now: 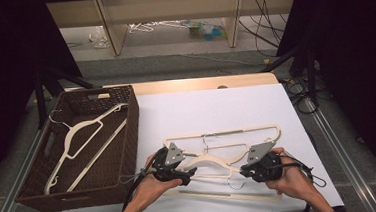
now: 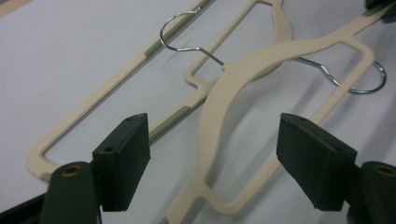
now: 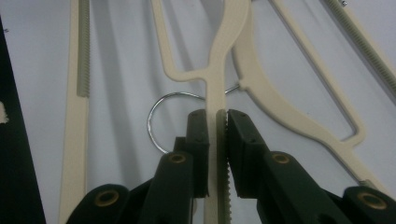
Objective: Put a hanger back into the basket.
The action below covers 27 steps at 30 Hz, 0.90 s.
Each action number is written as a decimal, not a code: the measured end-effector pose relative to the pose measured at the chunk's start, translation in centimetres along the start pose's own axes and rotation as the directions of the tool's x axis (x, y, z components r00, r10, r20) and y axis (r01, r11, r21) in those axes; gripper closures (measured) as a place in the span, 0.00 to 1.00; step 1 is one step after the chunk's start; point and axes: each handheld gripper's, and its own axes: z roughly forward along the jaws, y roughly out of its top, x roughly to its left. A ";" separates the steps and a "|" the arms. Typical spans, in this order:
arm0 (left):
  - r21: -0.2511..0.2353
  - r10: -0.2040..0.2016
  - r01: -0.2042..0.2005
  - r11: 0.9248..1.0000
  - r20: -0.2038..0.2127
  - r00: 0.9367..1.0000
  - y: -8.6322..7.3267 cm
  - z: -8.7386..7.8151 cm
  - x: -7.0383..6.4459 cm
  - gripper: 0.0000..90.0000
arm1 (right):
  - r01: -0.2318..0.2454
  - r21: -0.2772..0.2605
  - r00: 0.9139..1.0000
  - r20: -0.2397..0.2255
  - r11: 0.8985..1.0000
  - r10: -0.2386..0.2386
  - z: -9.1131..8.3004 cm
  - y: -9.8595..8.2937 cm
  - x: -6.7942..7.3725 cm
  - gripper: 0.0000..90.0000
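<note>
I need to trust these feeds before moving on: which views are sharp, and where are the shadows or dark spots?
High view: soft and dim, black at both sides, hangers pale on the white table. Left gripper view: hanger sharp, near jaws slightly soft. Right gripper view: hanger bar sharp, soft grey shadows beside it, dark strip at left.

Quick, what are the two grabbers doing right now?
Left gripper: open, jaws wide on either side of a cream hanger, holding nothing.
Right gripper: shut on a cream hanger's bar.
</note>
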 end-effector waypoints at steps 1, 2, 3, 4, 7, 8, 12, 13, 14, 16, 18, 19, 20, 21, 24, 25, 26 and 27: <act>0.016 0.006 -0.006 1.000 -0.003 1.000 0.1 0.4 0.1 0.28 | 0.003 -0.001 1.000 0.003 1.000 -0.003 -0.2 0.1 0.0 0.89; 0.018 0.007 -0.007 1.000 -0.007 1.000 0.1 0.7 0.2 0.28 | 0.004 -0.005 1.000 0.008 1.000 -0.004 -0.3 0.1 0.1 0.89; 0.030 0.013 -0.013 0.999 -0.014 1.000 0.1 1.0 0.2 0.27 | 0.008 -0.009 1.000 0.006 1.000 -0.008 -0.4 0.2 0.2 0.89; 0.036 0.013 -0.013 0.999 -0.015 1.000 0.1 1.2 0.2 0.26 | 0.007 -0.007 1.000 0.009 1.000 -0.007 -0.5 0.2 0.3 0.89; 0.050 0.021 -0.021 0.999 -0.001 1.000 0.1 1.6 0.4 0.29 | 0.016 -0.006 1.000 0.013 1.000 -0.016 -0.7 0.4 0.4 0.89; 0.049 0.013 -0.013 0.999 -0.007 1.000 0.1 1.8 0.5 0.30 | 0.015 -0.006 1.000 0.013 1.000 -0.015 -0.7 0.4 0.5 0.89; 0.066 0.033 -0.033 0.997 0.005 0.999 0.1 2.6 0.6 0.36 | 0.023 -0.006 0.999 0.028 1.000 -0.023 -1.0 0.6 0.6 0.89; 0.067 0.028 -0.029 0.997 0.010 1.000 0.0 2.7 0.6 0.38 | 0.026 -0.009 0.999 0.026 1.000 -0.026 -1.1 0.7 0.6 0.89; 0.066 0.036 -0.036 0.997 0.009 0.999 0.0 2.9 0.5 0.39 | 0.033 -0.012 0.999 0.027 0.999 -0.033 -1.1 0.7 0.6 0.89; 0.079 0.043 -0.044 0.996 0.015 0.999 0.1 3.3 0.3 0.42 | 0.029 -0.014 0.999 0.029 0.999 -0.029 -1.2 0.7 0.7 0.89; 0.091 0.059 -0.061 0.994 0.024 0.998 0.3 3.5 0.2 0.44 | 0.036 -0.016 0.999 0.029 0.999 -0.036 -1.2 0.8 0.6 0.89; 0.085 0.059 -0.061 0.995 0.024 0.998 0.3 3.8 0.2 0.46 | 0.031 -0.014 0.999 0.029 0.999 -0.031 -1.3 0.8 0.7 0.89; 0.091 0.071 -0.073 0.993 0.022 0.997 0.4 3.9 0.2 0.47 | 0.034 -0.014 0.999 0.029 0.999 -0.034 -1.3 0.8 0.7 0.89; 0.089 0.067 -0.068 0.994 0.021 0.998 0.5 4.0 0.1 0.48 | 0.035 -0.014 0.999 0.028 0.999 -0.034 -1.3 0.8 0.7 0.89; 0.099 0.097 -0.100 0.990 0.041 0.995 0.8 4.5 -0.2 0.55 | 0.040 -0.021 0.999 0.027 0.999 -0.040 -1.3 0.9 0.8 0.89; 0.104 0.101 -0.105 0.989 0.043 0.994 0.9 4.5 -0.2 0.58 | 0.042 -0.022 0.999 0.023 0.999 -0.041 -1.4 0.8 0.8 0.88; 0.109 0.109 -0.113 0.988 0.041 0.993 0.9 4.6 -0.3 0.59 | 0.043 -0.023 0.999 0.026 0.999 -0.042 -1.4 0.9 0.8 0.88; 0.107 0.107 -0.112 0.988 0.055 0.993 1.0 4.7 -0.3 0.61 | 0.045 -0.026 0.999 0.027 0.999 -0.044 -1.4 0.9 0.8 0.88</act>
